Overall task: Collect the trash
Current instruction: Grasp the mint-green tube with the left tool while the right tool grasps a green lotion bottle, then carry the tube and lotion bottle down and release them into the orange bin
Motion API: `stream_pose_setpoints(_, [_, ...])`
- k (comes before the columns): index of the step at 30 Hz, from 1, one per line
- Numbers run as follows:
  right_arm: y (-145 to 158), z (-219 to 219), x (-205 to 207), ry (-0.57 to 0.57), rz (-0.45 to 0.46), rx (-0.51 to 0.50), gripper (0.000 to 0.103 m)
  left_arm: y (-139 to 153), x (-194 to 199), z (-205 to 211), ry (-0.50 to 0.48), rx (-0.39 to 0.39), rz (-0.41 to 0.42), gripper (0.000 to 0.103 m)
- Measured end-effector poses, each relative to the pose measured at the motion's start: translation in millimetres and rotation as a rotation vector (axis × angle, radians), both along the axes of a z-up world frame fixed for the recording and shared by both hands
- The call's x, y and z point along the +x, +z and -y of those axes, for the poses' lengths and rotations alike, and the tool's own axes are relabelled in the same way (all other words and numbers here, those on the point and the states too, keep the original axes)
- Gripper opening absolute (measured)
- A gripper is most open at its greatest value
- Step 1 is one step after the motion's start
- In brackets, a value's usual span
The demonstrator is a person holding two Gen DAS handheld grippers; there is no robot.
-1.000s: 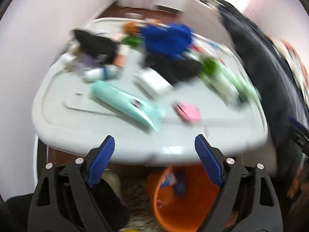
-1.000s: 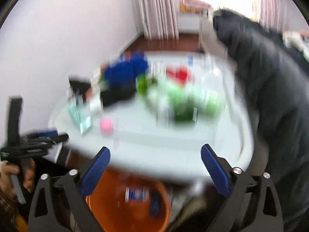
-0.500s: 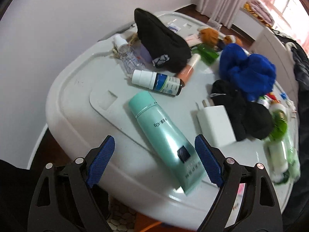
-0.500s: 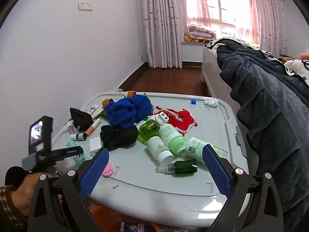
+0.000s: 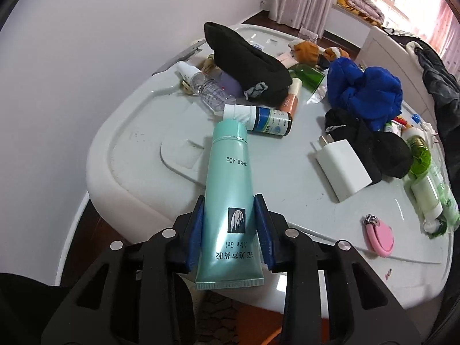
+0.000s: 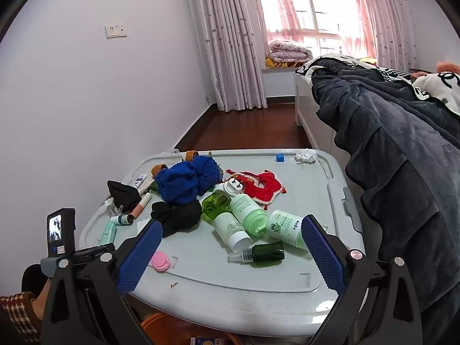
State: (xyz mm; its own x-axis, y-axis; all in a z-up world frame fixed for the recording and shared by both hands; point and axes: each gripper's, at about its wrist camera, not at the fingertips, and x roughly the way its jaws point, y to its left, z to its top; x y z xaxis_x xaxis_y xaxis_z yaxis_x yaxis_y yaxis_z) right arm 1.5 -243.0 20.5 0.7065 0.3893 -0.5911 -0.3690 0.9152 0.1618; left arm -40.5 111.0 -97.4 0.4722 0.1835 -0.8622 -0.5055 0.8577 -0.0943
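Note:
My left gripper (image 5: 230, 210) is shut on a teal aloe gel tube (image 5: 228, 189), gripping its flat crimped end; the cap end points away over the white lid's (image 5: 138, 132) near left corner. The tube also shows in the right wrist view (image 6: 107, 232) beside the left gripper's body. My right gripper (image 6: 230, 251) is open and empty, above the lid's near edge. An orange bin (image 6: 161, 329) sits on the floor below the near edge, with a blue packet (image 6: 207, 340) in it.
On the lid lie a blue cloth (image 5: 365, 92), black cloths (image 5: 247, 66), a white charger (image 5: 342, 169), a small blue-labelled bottle (image 5: 258, 119), a pink clip (image 5: 378, 237), several green bottles (image 6: 247, 215), a red knit piece (image 6: 264, 184). A dark blanket (image 6: 396, 172) hangs at right.
My left gripper has moved forward onto the teal tube and shut on its crimped end. The right gripper has stayed open and nearly still.

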Motion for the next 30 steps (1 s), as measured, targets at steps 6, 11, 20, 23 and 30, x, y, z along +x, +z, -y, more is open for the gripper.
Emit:
stream_pose_setpoints(6, [-8, 4, 7, -0.023, 0.007, -0.062, 0.096, 21, -1, 24, -0.099, 0.030, 0.077, 0.033])
stream_pose_setpoints(11, [-29, 35, 35, -0.117, -0.007, -0.181, 0.096, 42, 14, 59, -0.231, 0.042, 0.150, 0.033])
stream_pose_setpoints(20, [-99, -11, 106, 0.192, -0.076, -0.575, 0.089, 47, 34, 112, -0.423, 0.014, 0.224, 0.033])
stream_pose_setpoints(23, [-107, -15, 128, 0.226, -0.104, -0.566, 0.079, 41, 36, 117, -0.449, 0.005, 0.215, 0.033])
stream_pose_setpoints(30, [-137, -19, 151, 0.231, -0.207, -0.588, 0.055, 31, 41, 108, -0.440, -0.026, 0.196, 0.033])
